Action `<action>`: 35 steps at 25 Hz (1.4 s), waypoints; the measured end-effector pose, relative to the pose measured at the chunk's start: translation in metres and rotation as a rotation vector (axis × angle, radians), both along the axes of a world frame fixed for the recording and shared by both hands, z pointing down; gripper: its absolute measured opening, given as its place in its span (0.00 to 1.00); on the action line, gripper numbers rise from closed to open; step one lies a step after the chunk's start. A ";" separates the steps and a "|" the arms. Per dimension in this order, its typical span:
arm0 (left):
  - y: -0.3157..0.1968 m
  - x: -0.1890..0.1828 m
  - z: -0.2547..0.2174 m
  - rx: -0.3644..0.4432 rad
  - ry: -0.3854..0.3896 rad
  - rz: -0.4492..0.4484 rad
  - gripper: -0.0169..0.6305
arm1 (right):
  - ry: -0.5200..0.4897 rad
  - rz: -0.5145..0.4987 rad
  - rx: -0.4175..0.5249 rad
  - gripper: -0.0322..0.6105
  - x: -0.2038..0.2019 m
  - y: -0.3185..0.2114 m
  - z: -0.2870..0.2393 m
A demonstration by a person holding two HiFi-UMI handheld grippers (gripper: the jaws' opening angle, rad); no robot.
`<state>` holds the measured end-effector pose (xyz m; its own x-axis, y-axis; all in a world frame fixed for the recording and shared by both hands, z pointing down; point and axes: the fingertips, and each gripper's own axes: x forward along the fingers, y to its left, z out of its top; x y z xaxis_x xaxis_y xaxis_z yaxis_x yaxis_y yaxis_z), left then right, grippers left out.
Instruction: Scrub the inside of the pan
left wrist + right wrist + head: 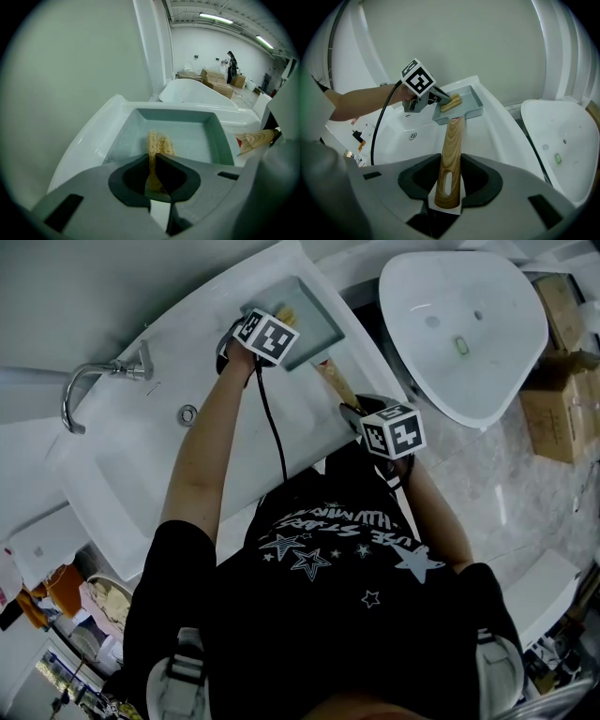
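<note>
Left forearm stretched out across the white basin (112,456). Left gripper (281,320) pitched down into the pan (317,322), jaws pinched nearly together on a yellow scrub pad (159,140), which sits on the pan floor. Pan sits at the basin's far end, open side up. Wooden handle (453,136) runs straight back toward the person, long axis in line with the right gripper (451,161). Its jaws are partway apart, clamped on the handle end, tilted down.
</note>
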<state>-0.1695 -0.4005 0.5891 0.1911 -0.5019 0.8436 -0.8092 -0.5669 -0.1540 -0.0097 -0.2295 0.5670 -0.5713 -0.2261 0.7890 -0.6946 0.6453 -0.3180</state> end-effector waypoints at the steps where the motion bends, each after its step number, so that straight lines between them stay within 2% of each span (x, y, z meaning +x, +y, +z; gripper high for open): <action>1: -0.002 -0.002 0.000 -0.001 0.003 -0.007 0.10 | 0.000 0.000 -0.001 0.25 0.000 0.000 0.000; 4: -0.008 -0.007 0.000 0.000 -0.009 -0.006 0.10 | 0.004 -0.006 -0.002 0.25 0.000 0.000 0.000; 11: -0.023 -0.020 0.000 0.027 -0.103 0.015 0.10 | 0.003 -0.004 -0.010 0.25 0.000 0.000 0.000; 23: -0.037 -0.027 -0.003 0.068 -0.182 0.014 0.10 | -0.008 -0.003 -0.020 0.25 0.002 -0.001 0.000; 26: -0.037 -0.021 -0.011 0.108 -0.162 0.019 0.10 | -0.007 -0.003 -0.020 0.25 0.002 -0.001 0.000; 31: -0.025 -0.013 -0.018 0.114 -0.115 0.025 0.10 | -0.001 -0.004 -0.018 0.25 0.002 -0.001 0.002; 35: -0.013 0.005 -0.031 0.107 -0.036 0.046 0.10 | -0.001 0.002 -0.015 0.25 0.002 -0.001 0.001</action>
<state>-0.1640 -0.4135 0.5585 0.1865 -0.5812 0.7921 -0.7755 -0.5821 -0.2445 -0.0081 -0.2306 0.5683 -0.5715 -0.2151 0.7919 -0.6955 0.6391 -0.3283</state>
